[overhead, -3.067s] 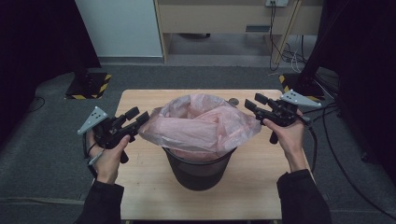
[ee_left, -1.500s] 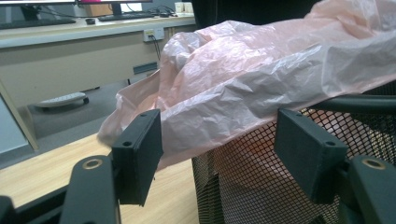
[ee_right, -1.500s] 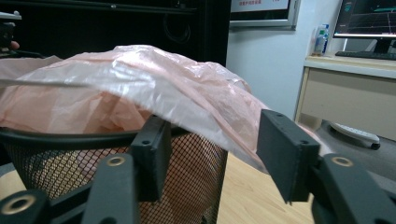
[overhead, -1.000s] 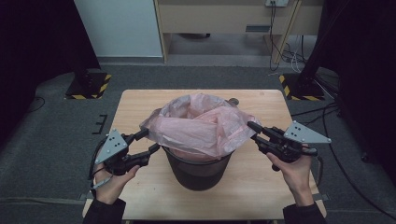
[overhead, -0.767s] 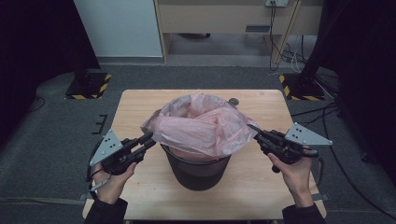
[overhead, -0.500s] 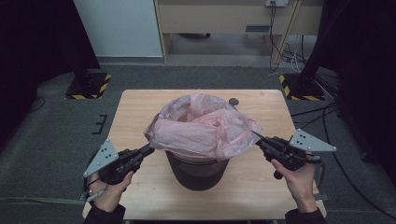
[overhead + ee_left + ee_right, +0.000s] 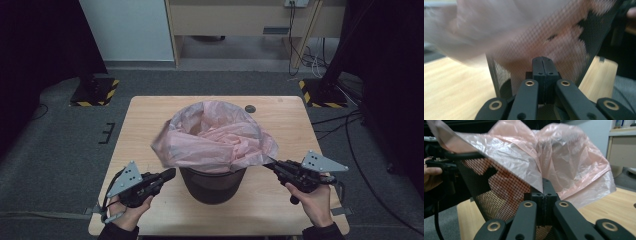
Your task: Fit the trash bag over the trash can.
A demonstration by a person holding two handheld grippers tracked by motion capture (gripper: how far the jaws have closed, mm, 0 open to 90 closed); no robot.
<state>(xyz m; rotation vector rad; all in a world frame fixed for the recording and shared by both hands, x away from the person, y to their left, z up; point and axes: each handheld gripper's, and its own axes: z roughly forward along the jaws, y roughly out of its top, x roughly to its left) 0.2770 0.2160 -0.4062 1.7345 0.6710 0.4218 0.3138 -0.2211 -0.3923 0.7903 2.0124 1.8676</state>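
Black mesh bin [image 7: 212,182] stands mid-table toward the near edge, pink bag [image 7: 215,137] draped over its rim; left gripper [image 7: 170,174], jaws clenched with nothing visibly between them, sits beside the bin, right gripper [image 7: 270,164], jaws pinching the bag's hem.

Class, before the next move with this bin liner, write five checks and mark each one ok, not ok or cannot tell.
1. Right gripper shut on the edge of the pink bag: ok.
2. Left gripper holding the bag: cannot tell; jaws shut, no film seen between them.
3. Mesh bin upright on the table: ok.
4. Bag spread open over the rim: not ok; it bunches across the opening.
5. Small dark disc apart from the bin: ok.
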